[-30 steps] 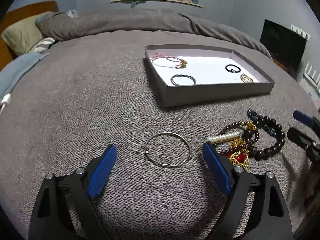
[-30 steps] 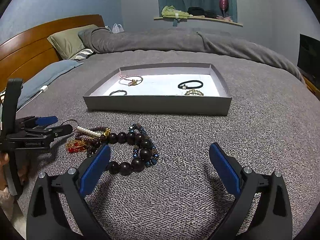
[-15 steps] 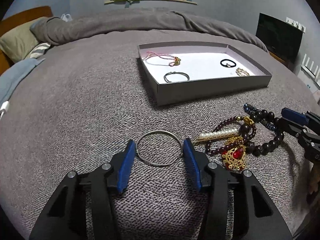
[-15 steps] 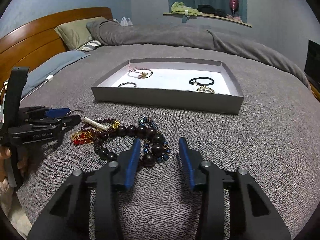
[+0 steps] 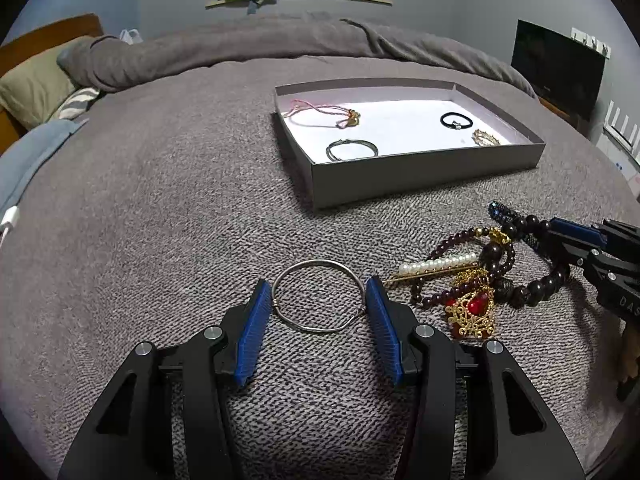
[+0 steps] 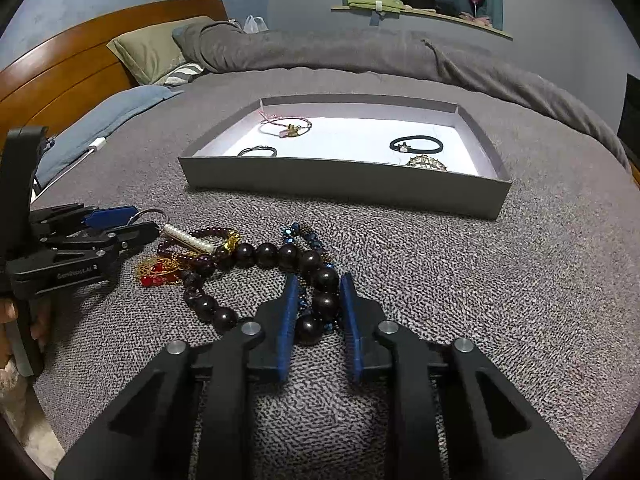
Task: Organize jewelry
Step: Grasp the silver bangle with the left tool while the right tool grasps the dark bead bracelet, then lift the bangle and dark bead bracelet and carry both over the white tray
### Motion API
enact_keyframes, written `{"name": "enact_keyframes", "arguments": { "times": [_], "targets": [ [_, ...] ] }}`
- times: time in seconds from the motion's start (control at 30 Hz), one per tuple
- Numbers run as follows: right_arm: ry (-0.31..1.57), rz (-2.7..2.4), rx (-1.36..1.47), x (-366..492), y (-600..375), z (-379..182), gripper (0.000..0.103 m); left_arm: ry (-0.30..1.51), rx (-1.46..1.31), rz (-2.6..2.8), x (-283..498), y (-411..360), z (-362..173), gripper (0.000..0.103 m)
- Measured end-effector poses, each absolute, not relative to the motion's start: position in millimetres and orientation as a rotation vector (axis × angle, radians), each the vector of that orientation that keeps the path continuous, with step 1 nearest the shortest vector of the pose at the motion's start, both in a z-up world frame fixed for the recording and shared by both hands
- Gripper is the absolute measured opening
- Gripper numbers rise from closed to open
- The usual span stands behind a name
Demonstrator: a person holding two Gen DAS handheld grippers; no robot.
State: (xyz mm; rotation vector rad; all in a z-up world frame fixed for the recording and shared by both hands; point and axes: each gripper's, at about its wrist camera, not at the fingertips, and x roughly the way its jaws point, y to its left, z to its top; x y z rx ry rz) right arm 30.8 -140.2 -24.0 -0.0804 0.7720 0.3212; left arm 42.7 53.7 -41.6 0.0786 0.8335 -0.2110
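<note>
My left gripper (image 5: 319,292) is shut on a thin silver bangle (image 5: 320,268) lying on the grey bedspread, with both blue pads touching its sides. My right gripper (image 6: 318,292) is shut on the large dark bead bracelet (image 6: 280,258), gripping its near beads with a blue beaded strand (image 6: 298,236) beside them. A pile to the left holds a pearl clip (image 6: 188,238), a maroon bead bracelet (image 6: 208,234) and a gold and red ornament (image 6: 158,270). The grey box (image 6: 344,184) holds a pink cord bracelet (image 6: 286,124), a silver bangle (image 6: 256,152), a black hair tie (image 6: 416,144) and a gold piece (image 6: 426,162).
The bed has a rolled grey duvet (image 6: 340,50), pillows (image 6: 154,50) and a wooden headboard (image 6: 64,76) at the far left. A white charger cable (image 5: 8,220) lies at the left edge. A dark TV (image 5: 558,64) stands at the right.
Both grippers closed from wide open. The left closed onto the silver bangle; the right moved forward and left and closed onto the dark bead bracelet.
</note>
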Motion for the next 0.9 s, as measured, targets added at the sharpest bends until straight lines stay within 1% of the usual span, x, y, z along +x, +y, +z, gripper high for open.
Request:
{"name": "enact_keyframes", "arguments": {
  "times": [0.07,0.37,0.63,0.73,0.9],
  "targets": [
    [0.761,0.320,-0.070,29.2,-141.7,-21.6,0.014,0.833,0.070,-0.215,42.7,55.1,-41.1,0.051],
    [0.679,0.332,-0.004,19.3,-152.6,0.7,0.014,0.828,0.064,-0.221,42.2,55.3,-40.2,0.050],
    [0.586,0.263,0.057,17.6,-191.2,33.3,0.014,0.829,0.060,-0.223,42.7,54.8,-40.3,0.050],
    [0.608,0.199,0.070,26.3,-211.5,32.2,0.014,0.830,0.060,-0.223,42.7,55.0,-40.3,0.050],
    [0.743,0.121,0.111,51.0,-237.3,2.9,0.014,0.833,0.060,-0.224,43.0,55.1,-40.1,0.050]
  ]
}}
